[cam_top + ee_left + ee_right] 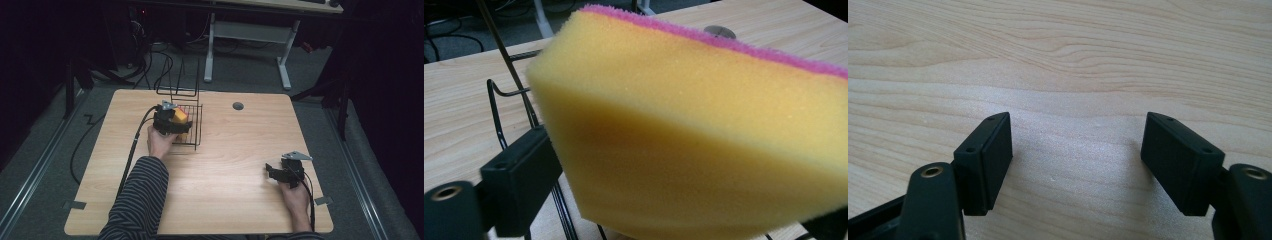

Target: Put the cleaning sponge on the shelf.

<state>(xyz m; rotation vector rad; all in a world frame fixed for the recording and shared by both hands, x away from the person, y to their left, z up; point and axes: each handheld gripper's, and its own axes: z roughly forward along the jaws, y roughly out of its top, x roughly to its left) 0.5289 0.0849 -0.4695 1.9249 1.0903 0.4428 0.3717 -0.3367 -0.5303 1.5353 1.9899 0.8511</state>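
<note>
While the sponge (694,130) sits between your left tongs (172,120) over the black wire rack (192,131) at the counter's (230,165) far left, the biggest risk is the rack itself: it is light and open, and a nudge from your hand against its near wall could slide or tip it. In the left gripper view the near jaw stands slightly off the yellow foam, so I judge the tongs to be apart rather than clamped on it. That makes a drop likely; the sponge is tilted, pink scouring side up, and could catch on a wire or land outside the basket if it is not well over the opening. Your right tongs (1078,165) rest wide apart and empty at the near right of the counter, well clear. No brand, label or writing can be read anywhere, on sponge, rack or tongs.
</note>
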